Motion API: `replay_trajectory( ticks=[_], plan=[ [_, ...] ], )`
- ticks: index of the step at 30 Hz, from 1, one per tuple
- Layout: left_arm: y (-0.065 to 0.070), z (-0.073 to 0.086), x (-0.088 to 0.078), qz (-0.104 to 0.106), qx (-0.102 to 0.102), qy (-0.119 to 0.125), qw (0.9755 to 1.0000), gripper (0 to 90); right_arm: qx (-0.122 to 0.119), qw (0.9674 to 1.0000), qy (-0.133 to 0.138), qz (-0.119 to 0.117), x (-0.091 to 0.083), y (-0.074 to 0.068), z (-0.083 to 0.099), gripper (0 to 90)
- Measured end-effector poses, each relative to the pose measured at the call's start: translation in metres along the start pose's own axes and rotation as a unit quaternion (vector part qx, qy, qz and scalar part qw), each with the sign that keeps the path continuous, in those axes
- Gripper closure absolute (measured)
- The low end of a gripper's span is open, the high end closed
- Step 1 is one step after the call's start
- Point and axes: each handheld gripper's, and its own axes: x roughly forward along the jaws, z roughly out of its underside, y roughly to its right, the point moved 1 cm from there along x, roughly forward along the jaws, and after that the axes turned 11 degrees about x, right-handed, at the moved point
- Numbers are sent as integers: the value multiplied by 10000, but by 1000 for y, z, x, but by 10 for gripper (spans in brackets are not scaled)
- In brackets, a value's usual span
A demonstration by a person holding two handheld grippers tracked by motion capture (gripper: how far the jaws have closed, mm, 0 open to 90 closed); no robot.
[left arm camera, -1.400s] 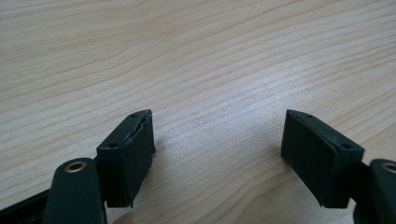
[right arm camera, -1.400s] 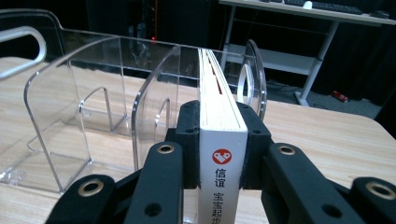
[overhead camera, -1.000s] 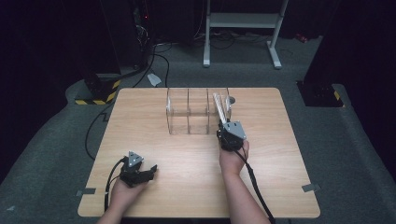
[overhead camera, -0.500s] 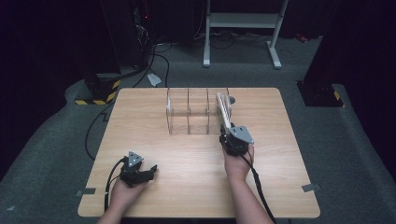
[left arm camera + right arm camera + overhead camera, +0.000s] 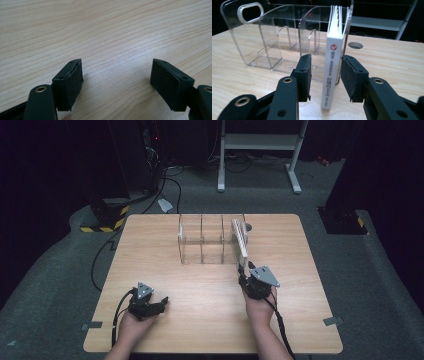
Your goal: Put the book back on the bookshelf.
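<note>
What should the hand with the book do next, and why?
Probably pull straight back a little more. The right hand-held gripper has its jaws open on either side of the thin white book, not pinching it, and the book stands upright in the end slot of the clear plastic divider rack. Backing away straight should avoid knocking it over.

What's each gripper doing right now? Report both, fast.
Left gripper: open, holding nothing, over bare table.
Right gripper: open, jaws either side of the white book, not clamped.
</note>
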Motion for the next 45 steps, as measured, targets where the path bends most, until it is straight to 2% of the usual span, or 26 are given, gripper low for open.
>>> replay_trajectory(
  ticks=[5, 7, 10, 13, 16, 17, 20, 22, 31, 38, 45],
  plan=[
    [0, 0, 0, -1, 0, 1, 10000, 261, -28, 9999, -89, -89, -4, 1, 8, 702],
    [0, 0, 0, -2, 1, 1, 10000, 261, -77, 9998, -130, -93, -5, 1, 11, 761],
    [0, 0, 0, -1, 2, 0, 10000, 261, -135, 9997, -203, -58, -5, 1, 15, 852],
    [0, 0, 0, -2, 1, 0, 10000, 261, -256, 9995, -203, 18, -3, 2, 17, 874],
    [0, 0, 0, -2, 1, 1, 10000, 261, -168, 9996, -215, 90, 1, 5, 17, 842],
    [0, 0, 0, -2, 2, 0, 10000, 261, -152, 9995, -211, 163, 2, 7, 16, 802],
    [0, 0, 0, -2, -1, 2, 10000, 261, -84, 9995, -209, 206, 6, 10, 15, 729],
    [0, 0, 0, -2, 1, 1, 10000, 261, -56, 9995, -224, 204, 9, 12, 14, 711],
    [0, 0, 0, -2, 1, 1, 10000, 261, -153, 9993, -233, 256, 16, 11, 10, 716],
    [0, 0, 0, -4, 19, -2, 10000, 261, -210, 9991, -264, 259, 19, 9, 9, 782],
    [0, 0, 0, -4, 8, 0, 10000, 261, -202, 9992, -252, 254, 20, 8, 7, 787]
  ],
)
